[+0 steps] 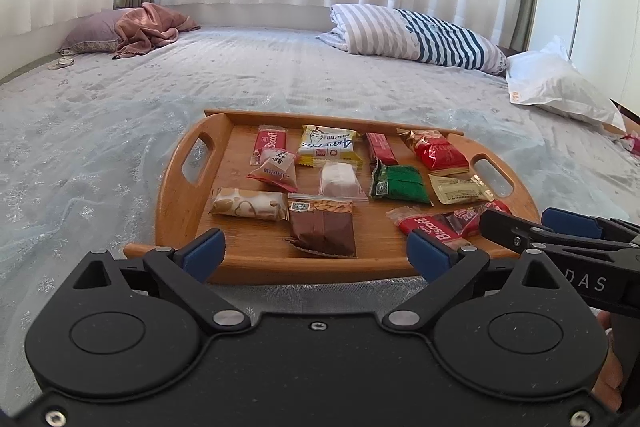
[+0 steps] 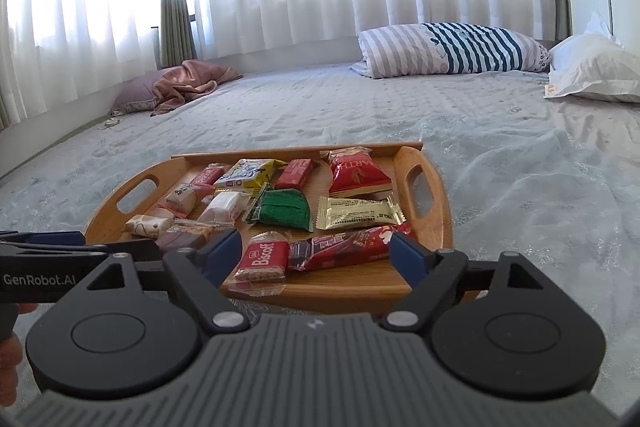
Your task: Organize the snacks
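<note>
Fingers (image 1: 204,251) of both grippers spread wide, holding nothing, above the snack tray (image 1: 256,267).

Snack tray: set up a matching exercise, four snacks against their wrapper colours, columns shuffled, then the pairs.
Things:
1. Amorie pack
2. Packet at tray centre
3. Near-edge Biscoff
4. Wafer by the right handle

Colours:
A. gold
B. red
C. yellow
D. green

Pairs: 1-C, 2-D, 3-B, 4-A
</note>
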Motion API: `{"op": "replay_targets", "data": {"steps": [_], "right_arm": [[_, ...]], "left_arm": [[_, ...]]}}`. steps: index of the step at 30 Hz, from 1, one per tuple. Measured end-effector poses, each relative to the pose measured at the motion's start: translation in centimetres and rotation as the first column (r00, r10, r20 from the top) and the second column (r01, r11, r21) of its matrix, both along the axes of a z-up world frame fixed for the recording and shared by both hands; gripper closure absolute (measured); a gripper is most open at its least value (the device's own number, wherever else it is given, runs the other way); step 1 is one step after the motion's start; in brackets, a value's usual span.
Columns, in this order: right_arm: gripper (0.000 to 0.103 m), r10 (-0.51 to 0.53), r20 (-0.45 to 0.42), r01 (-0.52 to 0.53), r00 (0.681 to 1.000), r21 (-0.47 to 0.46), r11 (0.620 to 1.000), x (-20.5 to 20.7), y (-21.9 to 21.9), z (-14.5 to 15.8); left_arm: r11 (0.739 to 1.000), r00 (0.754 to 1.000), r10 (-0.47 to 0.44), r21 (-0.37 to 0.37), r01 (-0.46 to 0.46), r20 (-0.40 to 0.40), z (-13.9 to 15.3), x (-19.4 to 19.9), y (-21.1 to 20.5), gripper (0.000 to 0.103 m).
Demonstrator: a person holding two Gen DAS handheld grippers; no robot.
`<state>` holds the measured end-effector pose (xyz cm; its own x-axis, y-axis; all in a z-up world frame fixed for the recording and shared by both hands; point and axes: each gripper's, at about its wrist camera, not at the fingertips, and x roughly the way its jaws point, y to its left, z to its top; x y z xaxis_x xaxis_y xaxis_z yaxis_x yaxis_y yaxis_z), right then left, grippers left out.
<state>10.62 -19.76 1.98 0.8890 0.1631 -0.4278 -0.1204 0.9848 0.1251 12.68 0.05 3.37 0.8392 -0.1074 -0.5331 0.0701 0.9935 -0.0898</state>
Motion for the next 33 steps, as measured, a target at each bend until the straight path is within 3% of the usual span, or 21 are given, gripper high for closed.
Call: {"op": "replay_targets", "data": {"steps": [15,33], "right_arm": [[0.001,0.008,-0.011,-0.008,1.0,0.013,1.0,-2.9,-0.9,-0.2],[0.0,-0.01,-0.098,0.009,0.995,-0.009,1.0,-4.6,-1.8,-3.2]], "left_arm": [[1.0,1.0,-0.001,0.006,0.001,-0.02,-0.3,-3.6,0.3,0.002],[0.997,0.995,0.045,0.059,-0.04,-0.089,-4.1,-5.4,0.5,0.002]]}}
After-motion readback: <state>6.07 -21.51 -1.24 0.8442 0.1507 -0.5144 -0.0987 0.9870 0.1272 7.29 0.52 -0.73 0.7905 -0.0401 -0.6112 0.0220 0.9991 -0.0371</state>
